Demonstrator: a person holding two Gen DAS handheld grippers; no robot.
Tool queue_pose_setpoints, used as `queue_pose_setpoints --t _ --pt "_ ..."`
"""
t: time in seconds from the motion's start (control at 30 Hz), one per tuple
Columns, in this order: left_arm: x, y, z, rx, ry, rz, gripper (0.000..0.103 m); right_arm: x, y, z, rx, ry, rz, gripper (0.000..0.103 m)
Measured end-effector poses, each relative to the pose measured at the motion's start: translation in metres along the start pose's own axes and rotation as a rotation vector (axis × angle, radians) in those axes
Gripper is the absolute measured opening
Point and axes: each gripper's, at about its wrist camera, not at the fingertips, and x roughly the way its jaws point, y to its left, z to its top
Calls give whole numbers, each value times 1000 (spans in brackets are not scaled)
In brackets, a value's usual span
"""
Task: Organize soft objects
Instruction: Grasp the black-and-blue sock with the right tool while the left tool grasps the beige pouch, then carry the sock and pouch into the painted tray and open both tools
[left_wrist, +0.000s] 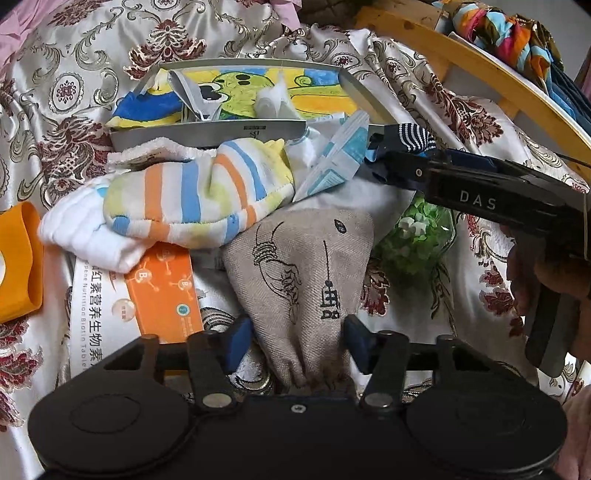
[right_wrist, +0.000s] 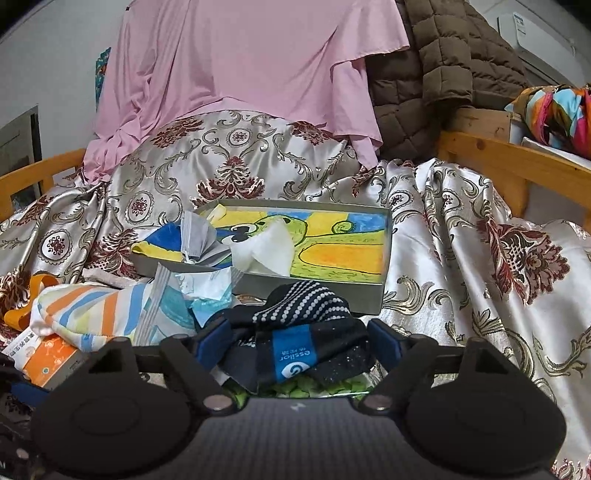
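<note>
Fingers of our right gripper straddle the dark sock, spread and not yet pinching, while our left gripper brackets the beige pouch, so we squeeze firmly, then lift toward the box at twelve o'clock.

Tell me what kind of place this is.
Probably a bedroom: a wooden bed frame draped with a floral satin bedspread, a pink garment and brown quilted jacket heaped behind, and socks strewn around a grey box.
</note>
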Motion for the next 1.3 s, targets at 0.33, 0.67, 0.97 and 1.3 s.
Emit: queue_pose_setpoints --t 0.33,0.67,0.97,1.3 --pt "1 3 -1 -16 -3 -30 37 -3 3 -1 12 24 4 61" --pt "-4 -1 -2 -39 -9 -87 26 -9 -2 2 42 26 -19 29" --pt "-10 -9 -4 -105 17 -219 24 -22 -7 2 53 40 -76 11" --pt "-32 -16 1 -61 -133 -325 24 -42 -25 9 122 -66 -116 10"
